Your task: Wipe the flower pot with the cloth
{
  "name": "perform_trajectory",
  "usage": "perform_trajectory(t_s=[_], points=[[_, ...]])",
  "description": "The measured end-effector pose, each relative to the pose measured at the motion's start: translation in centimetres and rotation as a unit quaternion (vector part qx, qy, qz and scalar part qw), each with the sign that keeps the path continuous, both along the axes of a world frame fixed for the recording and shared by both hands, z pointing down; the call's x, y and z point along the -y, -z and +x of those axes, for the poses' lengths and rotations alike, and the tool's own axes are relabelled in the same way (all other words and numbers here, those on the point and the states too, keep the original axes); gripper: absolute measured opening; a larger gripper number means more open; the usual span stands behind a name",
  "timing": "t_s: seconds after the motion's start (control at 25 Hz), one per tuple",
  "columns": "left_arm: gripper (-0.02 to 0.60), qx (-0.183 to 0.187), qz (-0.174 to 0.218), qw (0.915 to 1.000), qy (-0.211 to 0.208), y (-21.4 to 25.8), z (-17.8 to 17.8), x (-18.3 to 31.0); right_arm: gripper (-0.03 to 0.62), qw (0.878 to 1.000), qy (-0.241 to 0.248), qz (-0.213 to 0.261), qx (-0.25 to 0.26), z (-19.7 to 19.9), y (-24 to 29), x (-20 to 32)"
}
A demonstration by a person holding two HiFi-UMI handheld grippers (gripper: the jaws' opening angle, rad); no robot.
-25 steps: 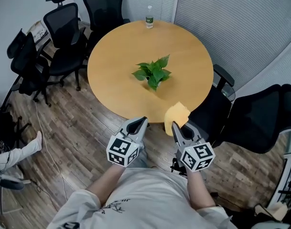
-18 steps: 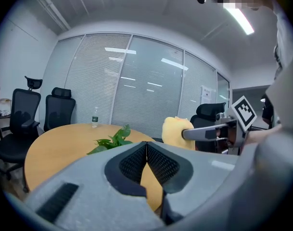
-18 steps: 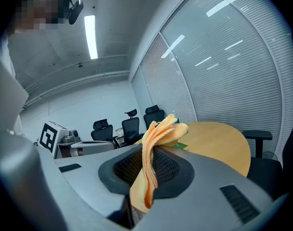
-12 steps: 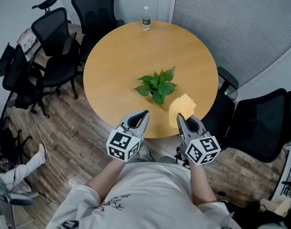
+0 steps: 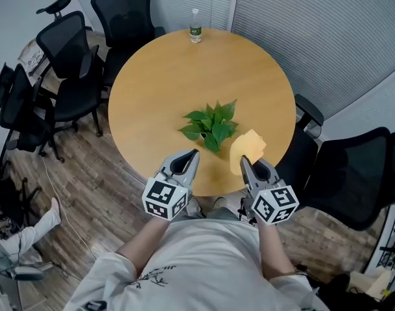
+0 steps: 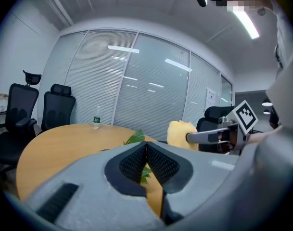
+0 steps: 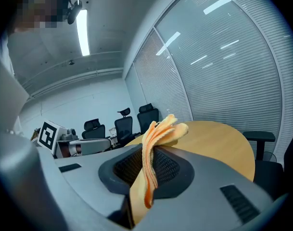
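Currently: cloth in right claw, left claw closed and empty

- Right claw [image 5: 243, 160]: jaws clamped on a yellow-orange cloth [image 5: 248, 148]. The right gripper view shows the folded fabric pinched between the pads, with its top bunched above the tips and the rest hanging down between them.
- Left claw [image 5: 194, 153]: jaws pressed fully together with nothing between the pads. Green leaves show just past the tips in the left gripper view.
- Both claws sit side by side over the near edge of the round wooden tabletop [image 5: 171, 70], pointing across it. Each is held in one of the person's hands, marker cubes toward the body.
- Potted plant [image 5: 211, 124]: on the tabletop, near its middle and a bit toward the person, just ahead of the two claws and between their lines. Neither claw touches it. The cloth's far edge lies just beside the leaves on their right. The pot itself is hidden under the foliage in the head view.
- Water bottle [image 5: 195, 26]: upright at the far edge of the tabletop, well apart from the plant.
- Black office chairs [image 5: 74, 44] stand on the left and far side, with another black chair [image 5: 353, 173] on the right. The floor is wood plank, and blinds cover the far wall.
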State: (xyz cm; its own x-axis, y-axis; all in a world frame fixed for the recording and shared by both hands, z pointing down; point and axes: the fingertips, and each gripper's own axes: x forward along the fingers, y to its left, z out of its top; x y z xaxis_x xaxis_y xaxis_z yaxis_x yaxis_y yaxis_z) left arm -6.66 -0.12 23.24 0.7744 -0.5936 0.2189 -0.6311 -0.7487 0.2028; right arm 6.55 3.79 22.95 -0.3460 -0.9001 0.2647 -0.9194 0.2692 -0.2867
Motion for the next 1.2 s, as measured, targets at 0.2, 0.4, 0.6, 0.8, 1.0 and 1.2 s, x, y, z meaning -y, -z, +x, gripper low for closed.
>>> perform_trajectory(t_s=[0.2,0.4,0.6,0.8,1.0,1.2], points=[[0.011,0.002,-0.009,0.9999,0.012,-0.2,0.4,1.0,0.048,1.0,0.009,-0.002,-0.011,1.2,0.7,1.3],[0.011,-0.009,-0.008,0.9998,0.015,-0.4,0.9,1.9,0.048,1.0,0.023,-0.008,-0.017,2.1,0.2,2.4],[0.011,0.0,-0.011,0.9999,0.013,-2.0,1.3,3.2,0.048,0.999,0.037,-0.013,-0.03,3.0,-0.9,3.7],[0.011,0.015,-0.018,0.9997,0.01,-3.9,1.4,3.8,0.048,0.999,0.036,-0.018,-0.033,4.3,-2.1,4.9],[0.011,0.021,-0.024,0.9993,0.019,-5.6,1.2,4.4,0.048,0.998,0.041,-0.033,-0.034,5.0,-4.0,5.4],[0.011,0.032,-0.037,0.9985,0.024,-8.0,0.9,4.7,0.048,0.997,0.046,-0.049,-0.038,5.4,-6.1,6.2]])
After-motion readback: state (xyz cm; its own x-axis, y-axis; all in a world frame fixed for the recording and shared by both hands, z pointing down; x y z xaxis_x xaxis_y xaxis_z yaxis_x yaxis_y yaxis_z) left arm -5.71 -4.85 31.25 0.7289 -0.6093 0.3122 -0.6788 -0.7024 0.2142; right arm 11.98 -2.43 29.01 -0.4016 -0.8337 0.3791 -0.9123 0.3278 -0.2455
